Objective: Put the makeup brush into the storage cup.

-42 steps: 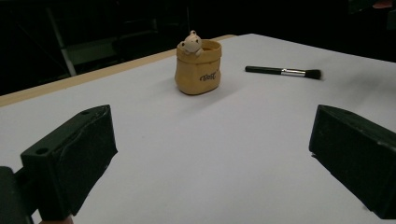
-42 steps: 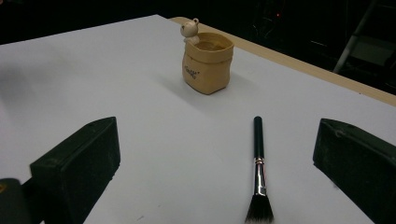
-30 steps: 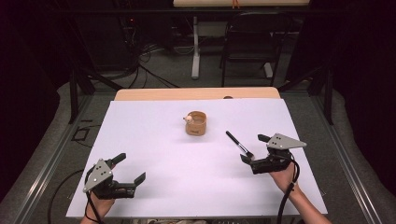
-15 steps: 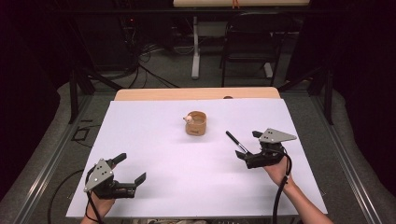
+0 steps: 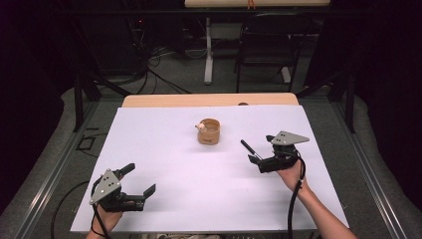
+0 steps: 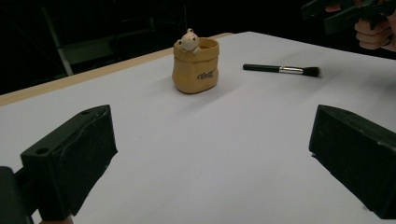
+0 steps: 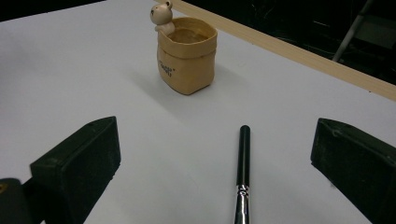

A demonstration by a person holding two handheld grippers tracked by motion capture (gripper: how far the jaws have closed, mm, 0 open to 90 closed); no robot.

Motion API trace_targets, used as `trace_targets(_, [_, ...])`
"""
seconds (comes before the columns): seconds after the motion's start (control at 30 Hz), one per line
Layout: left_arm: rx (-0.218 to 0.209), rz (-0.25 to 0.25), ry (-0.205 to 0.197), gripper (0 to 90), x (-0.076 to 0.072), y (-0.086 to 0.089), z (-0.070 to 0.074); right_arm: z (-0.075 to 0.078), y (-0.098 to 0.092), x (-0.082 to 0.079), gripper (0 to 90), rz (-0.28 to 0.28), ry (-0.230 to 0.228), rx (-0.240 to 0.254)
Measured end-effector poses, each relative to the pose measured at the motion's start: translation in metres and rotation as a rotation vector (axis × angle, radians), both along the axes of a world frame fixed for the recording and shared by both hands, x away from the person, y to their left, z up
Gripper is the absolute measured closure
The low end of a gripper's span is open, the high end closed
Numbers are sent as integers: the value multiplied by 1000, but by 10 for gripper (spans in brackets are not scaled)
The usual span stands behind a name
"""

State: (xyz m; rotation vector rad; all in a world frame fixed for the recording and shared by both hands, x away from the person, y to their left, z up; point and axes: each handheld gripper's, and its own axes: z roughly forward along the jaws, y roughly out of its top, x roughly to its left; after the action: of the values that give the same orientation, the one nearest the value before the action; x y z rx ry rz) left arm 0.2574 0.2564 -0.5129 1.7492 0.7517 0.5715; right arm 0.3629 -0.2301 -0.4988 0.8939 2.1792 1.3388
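A tan sack-shaped pot with a small bear figure on its rim stands upright on the white sheet, past the middle. A black makeup brush lies flat to the pot's right. My right gripper is open low over the sheet, one jaw on either side of the brush's bristle end. In the right gripper view the brush handle points toward the pot and touches neither jaw. My left gripper is open at the near left with nothing in it. In its view are the pot and the brush.
The white sheet covers most of the table, and a strip of wooden tabletop shows along the far edge. Beyond the table are a chair, a desk leg and cables on the dark floor.
My right gripper has moved left and forward, so its open jaws now stand on either side of the brush. The left gripper, the pot and the brush have stayed put.
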Motion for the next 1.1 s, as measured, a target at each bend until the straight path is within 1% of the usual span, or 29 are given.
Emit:
trace_targets(0.23, [1, 0, 2, 4, 0, 0, 0, -1, 1, 8, 10, -4, 13, -2])
trace_targets(0.33, [1, 0, 2, 4, 0, 0, 0, -2, 2, 13, 11, -5, 14, -11])
trace_targets(0.5, [1, -1, 0, 4, 1, 0, 0, -1, 4, 19, 11, -9, 11, -7])
trace_targets(0.6, [3, -1, 1, 4, 1, -1, 0, 0, 4, 25, 8, -15, 17, -15])
trace_targets(0.67, [2, -2, 0, 4, 1, -1, 0, 1, 4, 27, 8, -16, 22, -18])
trace_targets(0.73, [2, -1, 1, 4, 0, 0, 0, 5, 4, 29, 7, -17, 12, -24])
trace_targets(0.83, [4, -3, 2, 4, 1, -1, 0, 9, 3, 32, 0, -18, 30, -26])
trace_targets(0.93, [3, -6, 2, 4, 1, -1, 0, 11, 4, 35, 0, -20, 47, -38])
trace_targets(1.1, [3, -7, 2, 4, 1, -1, 0, 13, 7, 42, 0, -14, 101, -76])
